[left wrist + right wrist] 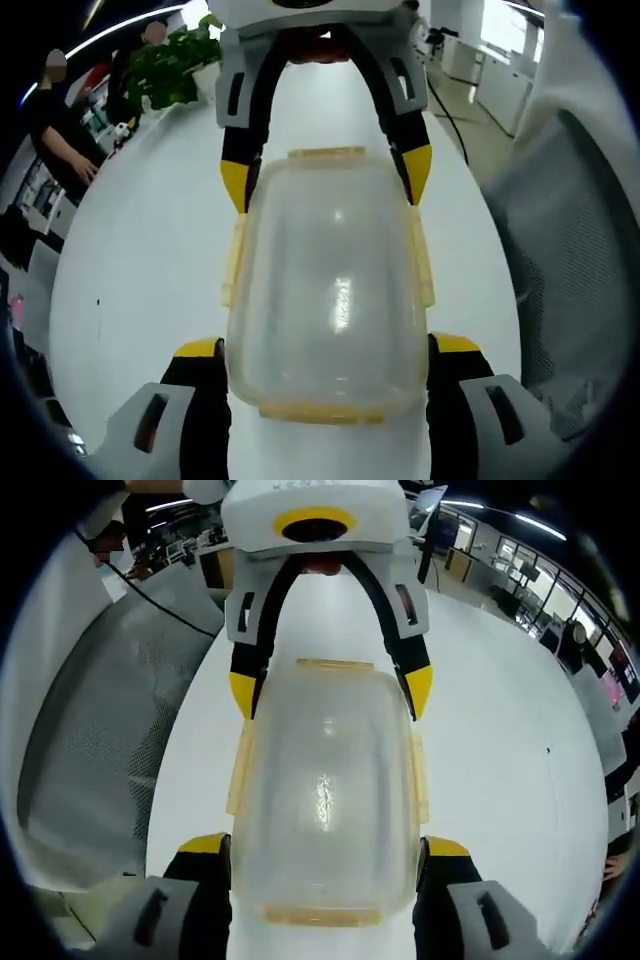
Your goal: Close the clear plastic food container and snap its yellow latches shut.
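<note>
Both tools, left tool [325, 370] and right tool [325, 855], straddle the container [330, 290] with jaws apart; press each latch [235, 262] squarely downward.

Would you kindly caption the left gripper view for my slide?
Two grippers straddle opposite ends of a lidded clear container on a white table.

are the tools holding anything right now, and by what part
Both tools straddle the clear container, the left tool at one end and the right tool at the other; whether they actually grip its sides cannot be told.
</note>
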